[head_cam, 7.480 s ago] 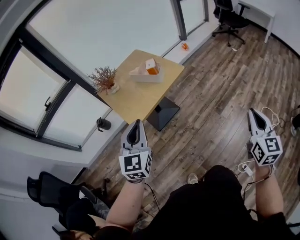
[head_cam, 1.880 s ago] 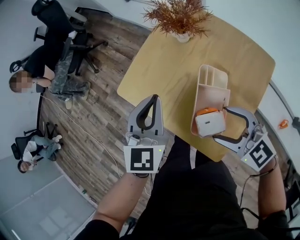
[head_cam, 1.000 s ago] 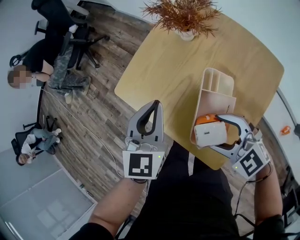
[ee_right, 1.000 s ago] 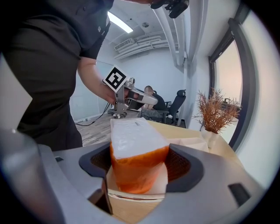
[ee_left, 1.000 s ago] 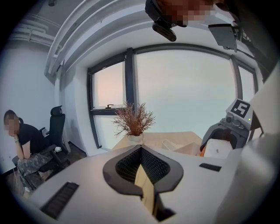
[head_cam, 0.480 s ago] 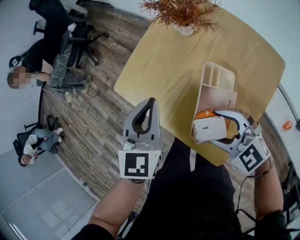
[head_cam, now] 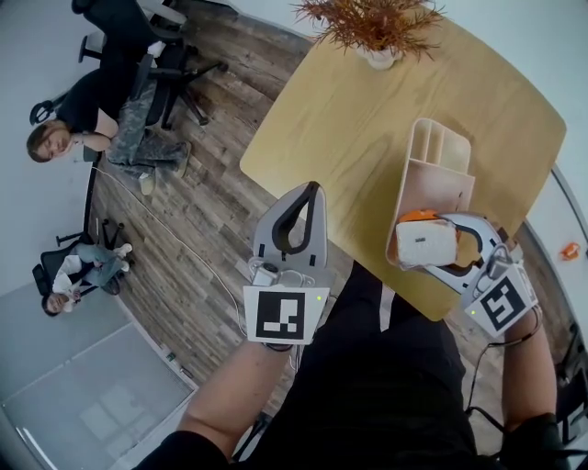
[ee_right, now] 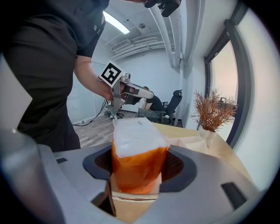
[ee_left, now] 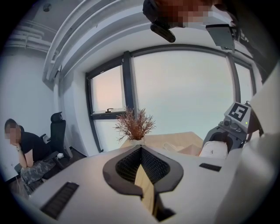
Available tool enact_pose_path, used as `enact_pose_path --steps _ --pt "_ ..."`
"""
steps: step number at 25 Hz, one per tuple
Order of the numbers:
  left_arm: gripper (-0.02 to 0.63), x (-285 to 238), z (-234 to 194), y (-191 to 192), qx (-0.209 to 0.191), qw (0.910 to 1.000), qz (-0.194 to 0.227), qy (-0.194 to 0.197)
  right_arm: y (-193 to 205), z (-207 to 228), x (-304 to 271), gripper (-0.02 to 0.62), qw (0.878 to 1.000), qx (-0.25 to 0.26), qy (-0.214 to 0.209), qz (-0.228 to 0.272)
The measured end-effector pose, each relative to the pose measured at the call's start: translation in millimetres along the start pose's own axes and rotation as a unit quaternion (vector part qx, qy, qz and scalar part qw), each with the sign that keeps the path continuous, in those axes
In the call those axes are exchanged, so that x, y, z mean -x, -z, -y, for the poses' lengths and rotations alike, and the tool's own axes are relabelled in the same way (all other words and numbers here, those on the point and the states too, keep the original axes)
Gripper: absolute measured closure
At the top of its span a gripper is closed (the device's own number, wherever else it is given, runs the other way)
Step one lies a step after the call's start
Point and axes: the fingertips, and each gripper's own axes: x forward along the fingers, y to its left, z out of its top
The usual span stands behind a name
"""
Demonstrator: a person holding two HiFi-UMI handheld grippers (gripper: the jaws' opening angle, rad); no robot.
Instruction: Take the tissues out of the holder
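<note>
right gripper (head_cam: 415, 243) just closing on tissue pack (head_cam: 425, 243) at table (head_cam: 367, 138) edge
pads touching it in holder (head_cam: 441, 151); left gripper (head_cam: 312, 187) pinched empty, 9 o'clock, over open floor (head_cam: 211, 184)

I see a light wooden table (head_cam: 349, 128) bearing a potted dried plant (head_cam: 375, 27); plank floor (head_cam: 211, 220) beside it.

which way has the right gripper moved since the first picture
Yes: from over the floor to the holder at the table's near edge; the right gripper has just been closing on the tissue pack between its jaws.
</note>
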Motion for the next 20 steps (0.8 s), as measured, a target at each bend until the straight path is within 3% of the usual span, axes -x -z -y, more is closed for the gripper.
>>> enact_pose_path --steps 12,20 --pt "0.601 3.4 -6.6 -27.5 0.003 0.9999 0.010 0.002 -28.7 5.4 17.4 0.314 1.000 -0.002 0.021 0.012" --pt "0.601 10.8 -16.6 -70.0 -0.005 0.9989 0.045 0.011 -56.5 13.4 38.5 0.314 0.999 -0.015 0.035 0.022"
